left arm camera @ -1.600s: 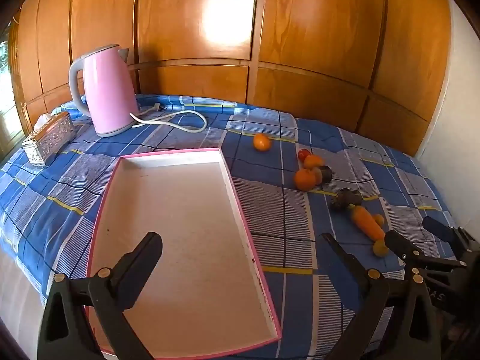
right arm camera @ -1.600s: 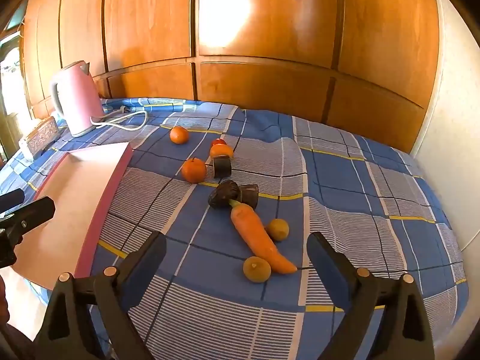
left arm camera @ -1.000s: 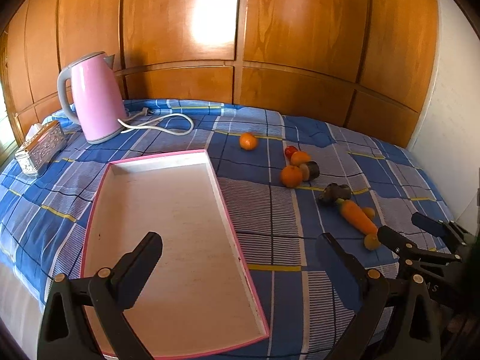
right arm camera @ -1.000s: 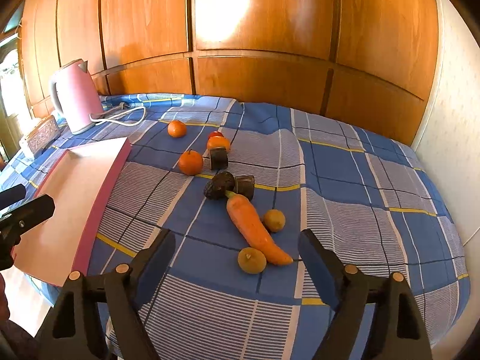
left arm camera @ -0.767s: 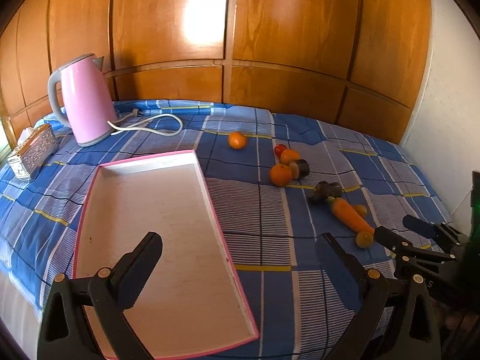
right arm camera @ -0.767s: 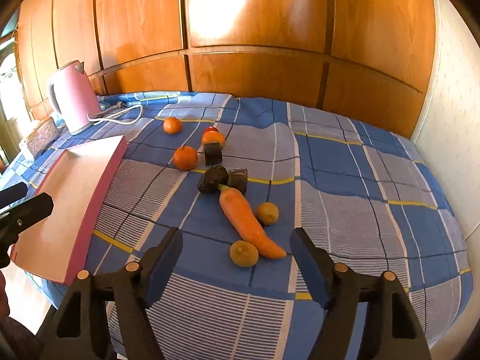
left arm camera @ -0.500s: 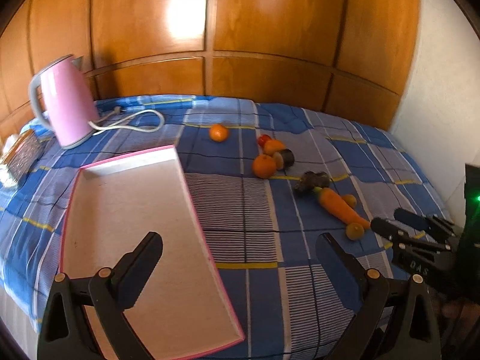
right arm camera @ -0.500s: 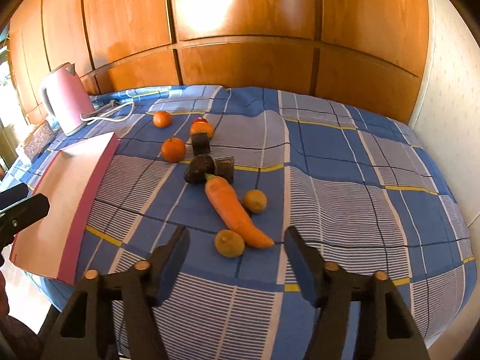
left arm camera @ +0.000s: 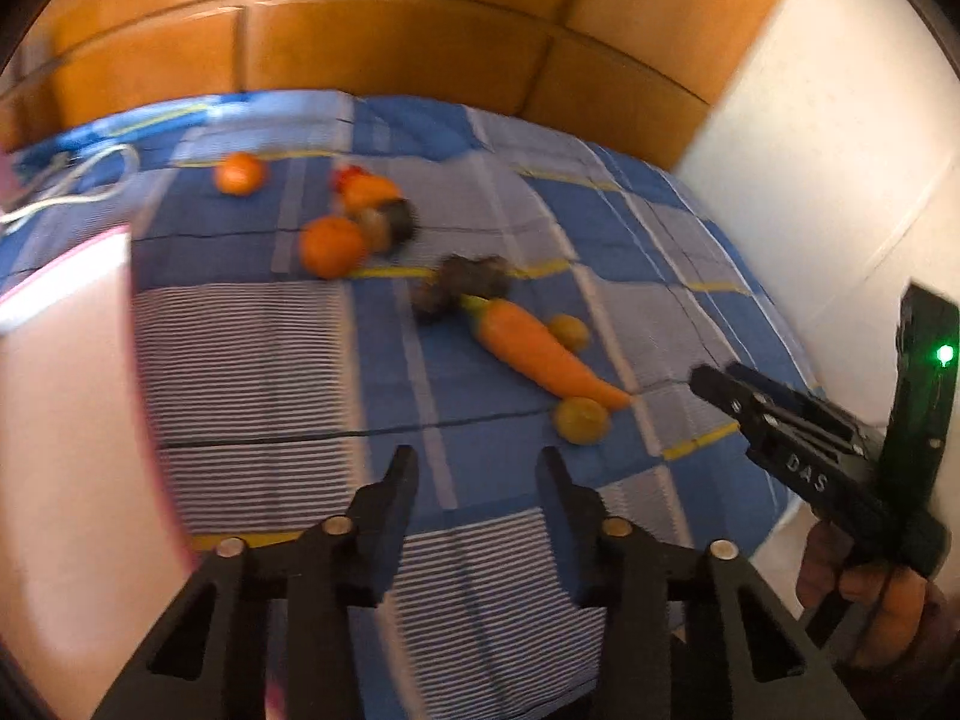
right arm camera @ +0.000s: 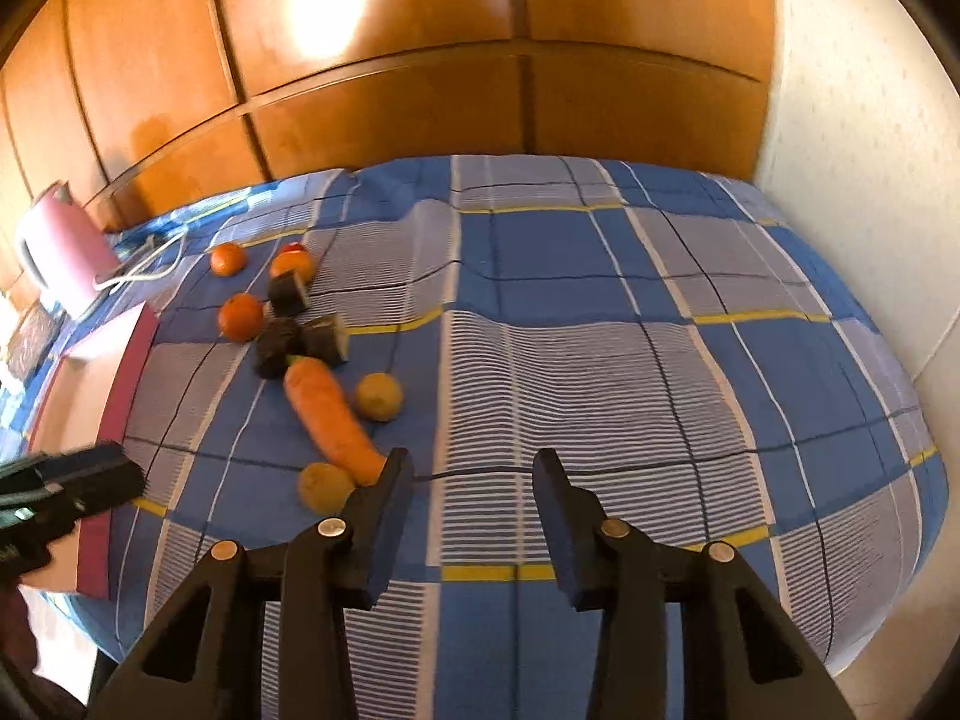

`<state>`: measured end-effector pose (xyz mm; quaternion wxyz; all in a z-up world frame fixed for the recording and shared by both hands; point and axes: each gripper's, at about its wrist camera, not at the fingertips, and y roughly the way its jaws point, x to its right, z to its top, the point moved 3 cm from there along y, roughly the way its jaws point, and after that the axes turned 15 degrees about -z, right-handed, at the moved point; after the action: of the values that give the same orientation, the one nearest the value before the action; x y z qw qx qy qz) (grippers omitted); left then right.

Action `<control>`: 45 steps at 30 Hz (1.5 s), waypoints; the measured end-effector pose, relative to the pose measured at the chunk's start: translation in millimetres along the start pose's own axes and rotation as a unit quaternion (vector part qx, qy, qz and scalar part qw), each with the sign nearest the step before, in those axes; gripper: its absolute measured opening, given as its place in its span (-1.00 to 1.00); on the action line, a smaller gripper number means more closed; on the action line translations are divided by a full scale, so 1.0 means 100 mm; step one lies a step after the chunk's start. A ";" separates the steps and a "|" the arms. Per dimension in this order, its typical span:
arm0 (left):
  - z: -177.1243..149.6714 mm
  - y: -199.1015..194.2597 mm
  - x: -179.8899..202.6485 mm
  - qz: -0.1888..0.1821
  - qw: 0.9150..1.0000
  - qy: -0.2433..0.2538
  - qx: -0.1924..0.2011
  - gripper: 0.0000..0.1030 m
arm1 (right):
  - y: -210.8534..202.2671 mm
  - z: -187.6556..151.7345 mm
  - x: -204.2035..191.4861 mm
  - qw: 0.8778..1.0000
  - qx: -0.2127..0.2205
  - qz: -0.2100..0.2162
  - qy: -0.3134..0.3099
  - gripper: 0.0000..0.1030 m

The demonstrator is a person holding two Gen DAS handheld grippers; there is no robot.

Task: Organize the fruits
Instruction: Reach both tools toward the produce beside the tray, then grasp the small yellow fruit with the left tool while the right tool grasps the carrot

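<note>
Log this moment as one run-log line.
left gripper: empty, jaws just closing | right gripper: empty, jaws just closing | long orange carrot: on blue checked cloth

The carrot point(right arm camera: 327, 414) lies at a slant on the bed point(right arm camera: 660, 360). One lemon point(right arm camera: 378, 396) sits just right of the carrot, another point(right arm camera: 325, 486) at its near tip. Behind its far end lie two dark chunks point(right arm camera: 300, 342), touching it. Further back and left of the carrot are two oranges point(right arm camera: 240, 316). The tray point(right arm camera: 129, 360) lies well left of the carrot, the kettle point(right arm camera: 57, 252) beyond that.
</note>
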<state>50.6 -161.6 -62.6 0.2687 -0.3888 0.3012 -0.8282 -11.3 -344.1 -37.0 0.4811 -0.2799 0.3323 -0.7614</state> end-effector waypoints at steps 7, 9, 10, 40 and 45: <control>0.06 0.49 0.29 -0.024 0.998 0.040 -0.045 -0.30 | 0.03 0.02 0.12 1.000 -0.006 -0.003 0.017 -0.19; 0.07 0.60 0.32 -0.022 0.998 0.043 -0.052 -0.30 | 0.05 0.02 0.15 1.000 -0.007 0.000 0.022 -0.19; 0.08 0.66 0.33 -0.021 0.997 0.042 -0.056 -0.30 | 0.05 0.01 0.15 1.000 -0.008 0.002 0.024 -0.19; 0.01 -0.84 -0.56 0.041 0.992 -0.052 0.110 -0.44 | 0.40 0.33 -1.12 0.971 -0.009 0.083 -0.223 -0.38; -0.07 -1.19 -1.09 0.117 0.979 -0.107 0.132 -0.43 | 0.49 0.32 -1.17 0.964 -0.010 0.060 -0.257 -0.37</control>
<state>80.1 -5.4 -34.4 0.4434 -0.3986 0.2025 -0.7768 83.6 -259.4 -67.2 0.5926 -0.4504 0.2211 -0.6301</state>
